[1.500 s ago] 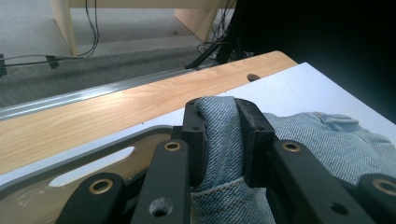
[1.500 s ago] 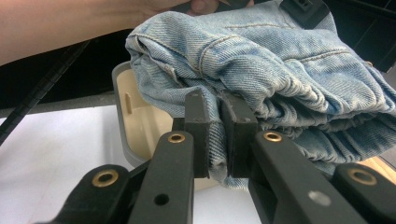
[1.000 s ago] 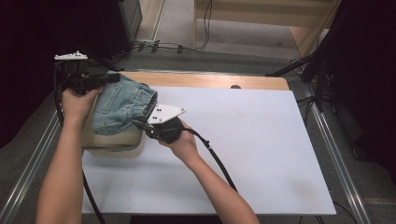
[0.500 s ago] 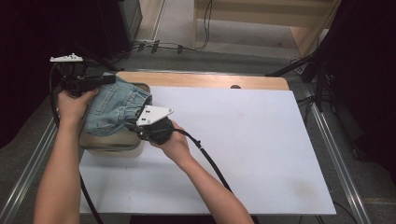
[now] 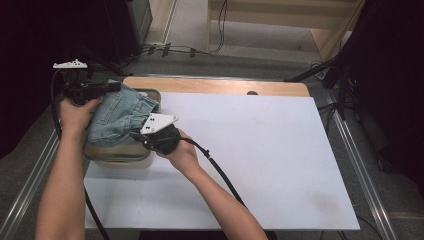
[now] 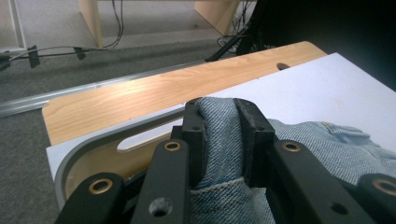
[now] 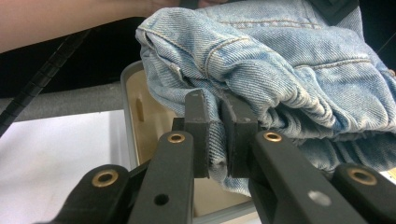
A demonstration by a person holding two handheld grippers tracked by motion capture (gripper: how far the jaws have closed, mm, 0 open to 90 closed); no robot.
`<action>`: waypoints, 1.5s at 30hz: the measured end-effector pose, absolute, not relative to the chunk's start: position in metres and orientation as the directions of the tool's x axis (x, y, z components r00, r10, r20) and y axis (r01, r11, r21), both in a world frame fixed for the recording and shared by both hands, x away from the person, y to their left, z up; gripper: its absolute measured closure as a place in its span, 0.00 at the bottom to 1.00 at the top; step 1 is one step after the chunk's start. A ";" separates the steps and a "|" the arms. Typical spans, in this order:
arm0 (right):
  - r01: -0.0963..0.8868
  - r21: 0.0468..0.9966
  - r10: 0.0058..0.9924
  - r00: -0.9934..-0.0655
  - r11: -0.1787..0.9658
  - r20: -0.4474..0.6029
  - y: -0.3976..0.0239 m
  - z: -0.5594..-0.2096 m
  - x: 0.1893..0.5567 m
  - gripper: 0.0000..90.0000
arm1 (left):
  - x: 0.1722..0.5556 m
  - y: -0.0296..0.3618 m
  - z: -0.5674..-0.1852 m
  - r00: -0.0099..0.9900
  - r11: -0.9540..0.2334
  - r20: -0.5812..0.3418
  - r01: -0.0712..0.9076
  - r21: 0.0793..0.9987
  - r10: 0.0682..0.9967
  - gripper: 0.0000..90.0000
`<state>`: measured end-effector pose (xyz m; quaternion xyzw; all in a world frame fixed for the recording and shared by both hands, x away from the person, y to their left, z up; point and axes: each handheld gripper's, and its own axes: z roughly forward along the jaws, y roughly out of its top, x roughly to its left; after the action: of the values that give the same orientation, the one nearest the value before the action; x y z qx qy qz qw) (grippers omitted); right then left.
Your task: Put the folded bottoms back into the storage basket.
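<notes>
While both my grippers — left gripper (image 6: 223, 140) and right gripper (image 7: 215, 140) — pinch the denim garment (image 5: 120, 117), it hangs directly over the tray (image 5: 117, 154) (bunched).

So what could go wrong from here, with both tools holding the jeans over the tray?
Each tool pinches only a fold: the left tool and right tool could let the jeans slip. The denim hangs over the tray's rim, so it might spill onto the table.

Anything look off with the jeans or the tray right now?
Nothing damaged or spilled. The jeans are bunched in a loose heap over the tray, not flat, pinched by the left gripper and the right gripper. Denim hangs over the tray's rim.
</notes>
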<state>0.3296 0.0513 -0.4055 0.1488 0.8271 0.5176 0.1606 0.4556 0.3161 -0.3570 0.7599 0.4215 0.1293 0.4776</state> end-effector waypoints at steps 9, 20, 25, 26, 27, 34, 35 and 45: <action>0.096 0.898 0.410 -0.906 0.430 -0.100 0.060 -0.412 0.333 0.90 | 0.457 0.321 -0.364 0.604 -0.204 -0.188 0.519 0.830 0.774 0.84; 0.107 0.887 0.401 -0.912 0.448 -0.093 0.067 -0.418 0.334 0.90 | 0.459 0.323 -0.371 0.606 -0.221 -0.179 0.526 0.821 0.775 0.83; 0.138 0.880 0.383 -0.922 0.454 -0.053 0.068 -0.423 0.336 0.68 | 0.460 0.323 -0.376 0.593 -0.230 -0.186 0.555 0.799 0.784 0.69; 0.158 0.880 0.386 -0.922 0.448 -0.031 0.068 -0.423 0.336 0.57 | 0.460 0.323 -0.376 0.593 -0.230 -0.186 0.555 0.799 0.784 0.63; 0.158 0.880 0.386 -0.922 0.448 -0.031 0.068 -0.423 0.336 0.57 | 0.460 0.324 -0.377 0.602 -0.229 -0.201 0.561 0.796 0.773 0.63; 0.187 0.880 0.430 -0.903 0.436 -0.021 0.058 -0.419 0.340 0.18 | 0.456 0.321 -0.376 0.620 -0.191 -0.228 0.535 0.823 0.751 0.24; 0.191 0.885 0.432 -0.902 0.425 -0.012 0.056 -0.417 0.340 0.17 | 0.455 0.316 -0.374 0.617 -0.194 -0.220 0.532 0.824 0.756 0.16; 0.180 0.911 0.440 -0.898 0.370 -0.002 0.026 -0.401 0.336 0.01 | 0.437 0.284 -0.365 0.694 -0.269 -0.150 0.457 0.848 0.705 0.00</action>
<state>0.3360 0.0255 -0.4010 0.1894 0.8184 0.5282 0.1234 0.4367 0.2836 -0.3645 0.7860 0.3693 0.1295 0.4786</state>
